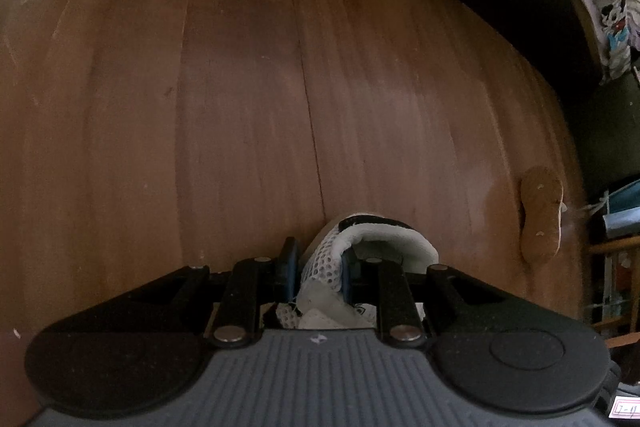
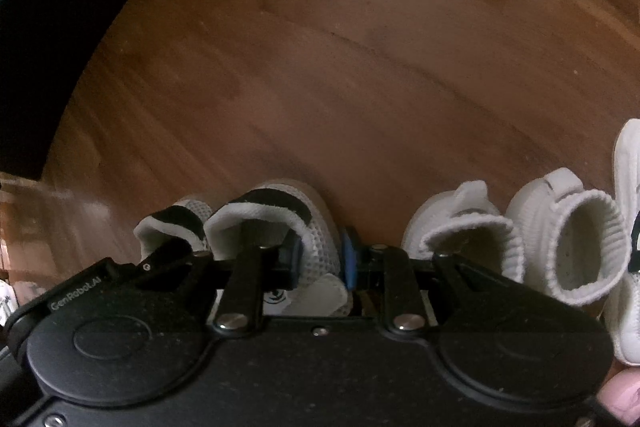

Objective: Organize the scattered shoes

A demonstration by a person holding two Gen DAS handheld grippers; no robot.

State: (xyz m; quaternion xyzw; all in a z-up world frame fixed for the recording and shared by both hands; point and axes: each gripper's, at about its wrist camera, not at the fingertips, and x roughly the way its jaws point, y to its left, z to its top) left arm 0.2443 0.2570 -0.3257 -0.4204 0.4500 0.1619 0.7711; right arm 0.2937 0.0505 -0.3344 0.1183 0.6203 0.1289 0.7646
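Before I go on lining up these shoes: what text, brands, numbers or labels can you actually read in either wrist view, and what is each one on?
"GenRobot.AI": white lettering on the black body of the other gripper, seen at the left edge of the right wrist view.
Handwritten marks on a small label, bottom right corner of the left wrist view: too small to read.
Round black logo on the mesh shoe's tongue held in the right gripper: partly hidden, no legible words.

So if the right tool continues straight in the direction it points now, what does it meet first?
Probably the wooden floor: the right tool, shut on a white mesh shoe, points steeply down at bare boards. Nothing else seems to lie ahead, though depth is unclear.
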